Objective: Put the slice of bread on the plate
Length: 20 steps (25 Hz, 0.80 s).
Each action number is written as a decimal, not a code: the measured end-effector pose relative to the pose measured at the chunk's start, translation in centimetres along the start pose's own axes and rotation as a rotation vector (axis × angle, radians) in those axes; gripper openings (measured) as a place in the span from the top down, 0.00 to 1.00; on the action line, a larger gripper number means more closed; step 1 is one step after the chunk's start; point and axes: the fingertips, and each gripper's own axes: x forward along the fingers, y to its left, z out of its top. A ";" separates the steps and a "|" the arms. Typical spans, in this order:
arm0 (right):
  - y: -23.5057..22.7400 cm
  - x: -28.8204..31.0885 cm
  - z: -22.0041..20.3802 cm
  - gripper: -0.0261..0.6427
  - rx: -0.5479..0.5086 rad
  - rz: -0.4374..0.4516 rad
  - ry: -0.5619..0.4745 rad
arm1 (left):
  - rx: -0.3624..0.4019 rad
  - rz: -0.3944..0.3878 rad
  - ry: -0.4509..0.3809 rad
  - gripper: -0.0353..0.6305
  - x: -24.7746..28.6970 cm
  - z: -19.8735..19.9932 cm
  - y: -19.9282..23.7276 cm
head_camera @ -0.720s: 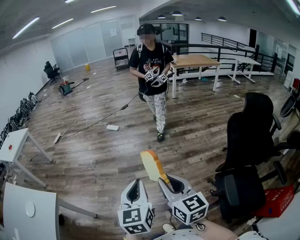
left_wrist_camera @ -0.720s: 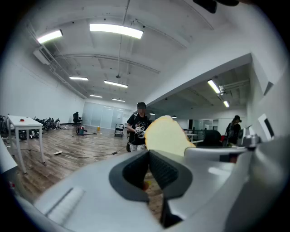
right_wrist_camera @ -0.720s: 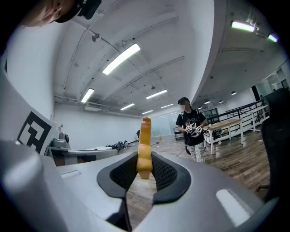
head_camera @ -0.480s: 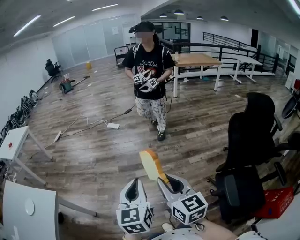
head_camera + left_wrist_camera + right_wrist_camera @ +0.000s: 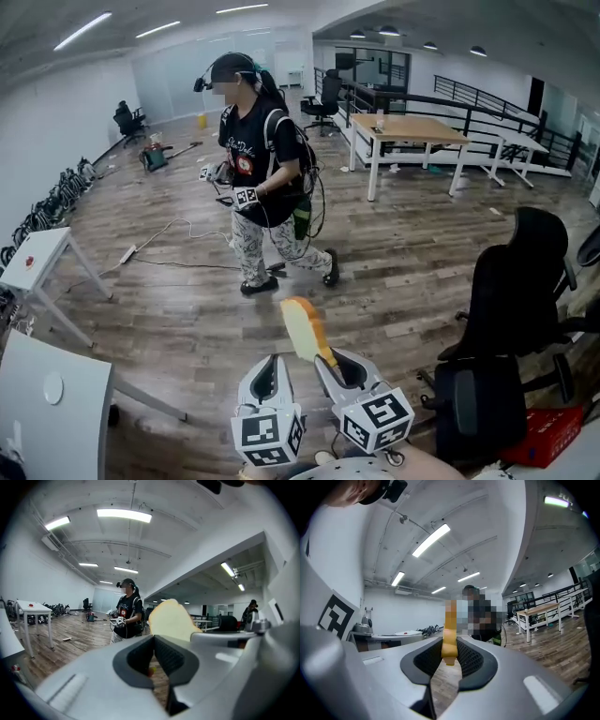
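A slice of bread (image 5: 302, 328) with a brown crust stands upright in the air over the wooden floor, low in the middle of the head view. My right gripper (image 5: 329, 359) is shut on its lower edge. The right gripper view shows the slice (image 5: 450, 632) edge-on, pinched between the black pads of that gripper (image 5: 449, 654). My left gripper (image 5: 269, 371) hangs just left of it, shut with nothing held. In the left gripper view its jaws (image 5: 153, 638) meet, and the pale face of the bread (image 5: 171, 618) rises behind them. No plate is clearly in view.
A person (image 5: 261, 178) carrying grippers walks across the floor ahead. A black office chair (image 5: 511, 309) and a red crate (image 5: 547, 427) stand at the right. White tables (image 5: 37, 258) are at the left, one bearing a small white disc (image 5: 53, 389). A cable (image 5: 178, 248) lies on the floor.
The person ahead has walked to the left and turned sideways. Both grippers and the bread keep the same place in the head view.
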 end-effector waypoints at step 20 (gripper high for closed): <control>22.0 7.3 -6.0 0.84 -0.065 0.701 0.169 | -0.189 0.717 -0.045 0.94 -17.7 -5.2 18.3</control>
